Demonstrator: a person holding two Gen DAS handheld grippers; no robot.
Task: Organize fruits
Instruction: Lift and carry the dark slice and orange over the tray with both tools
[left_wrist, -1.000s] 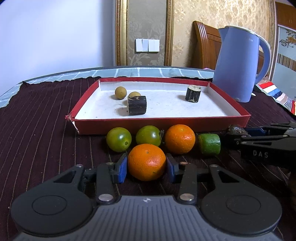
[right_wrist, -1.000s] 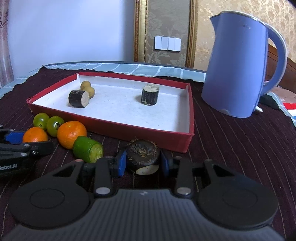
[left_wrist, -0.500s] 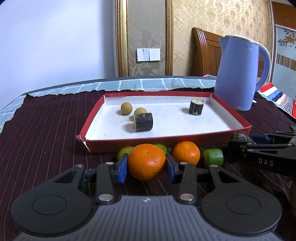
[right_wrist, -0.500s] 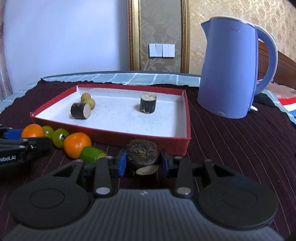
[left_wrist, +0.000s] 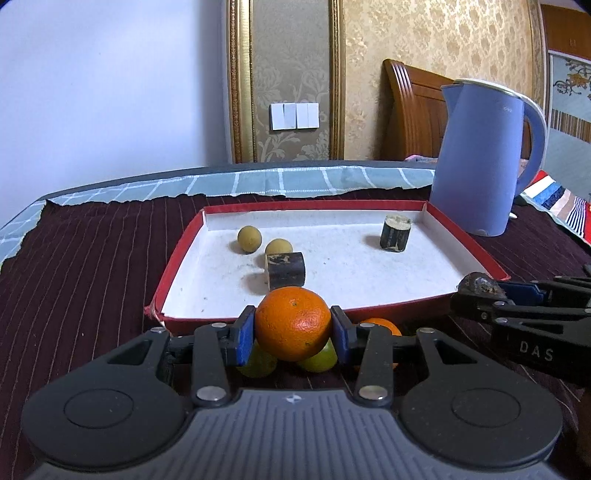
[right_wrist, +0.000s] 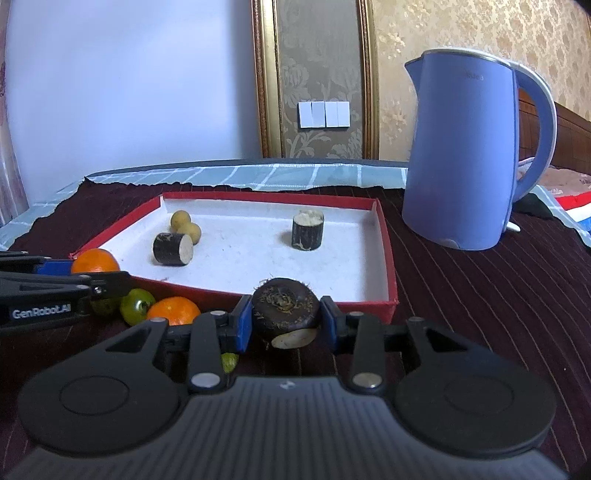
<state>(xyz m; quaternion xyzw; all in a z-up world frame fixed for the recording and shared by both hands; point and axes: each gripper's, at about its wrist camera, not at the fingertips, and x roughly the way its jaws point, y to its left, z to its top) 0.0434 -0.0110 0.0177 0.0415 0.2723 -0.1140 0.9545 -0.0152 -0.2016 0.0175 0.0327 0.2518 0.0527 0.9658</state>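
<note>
My left gripper (left_wrist: 293, 330) is shut on an orange (left_wrist: 293, 323), held above the dark cloth just before the red tray's near rim (left_wrist: 388, 308). My right gripper (right_wrist: 285, 320) is shut on a dark round water chestnut (right_wrist: 285, 308), raised near the tray's front right corner (right_wrist: 392, 301). Inside the tray lie two small yellow-brown fruits (left_wrist: 249, 239), a dark cane piece on its side (left_wrist: 286, 270) and an upright cane piece (left_wrist: 395, 233). On the cloth below remain a second orange (right_wrist: 173, 310), green fruits (right_wrist: 136, 305) and a green piece (right_wrist: 229, 362), partly hidden.
A blue electric kettle (right_wrist: 465, 155) stands right of the tray on the striped maroon cloth (left_wrist: 81, 266). A checked blue cloth (left_wrist: 258, 181) edges the far side of the table. A wooden chair back (left_wrist: 410, 110) rises behind the kettle.
My left gripper has lifted the orange off the cloth and carried it toward the tray's near rim. The right gripper has risen slightly with the water chestnut.
</note>
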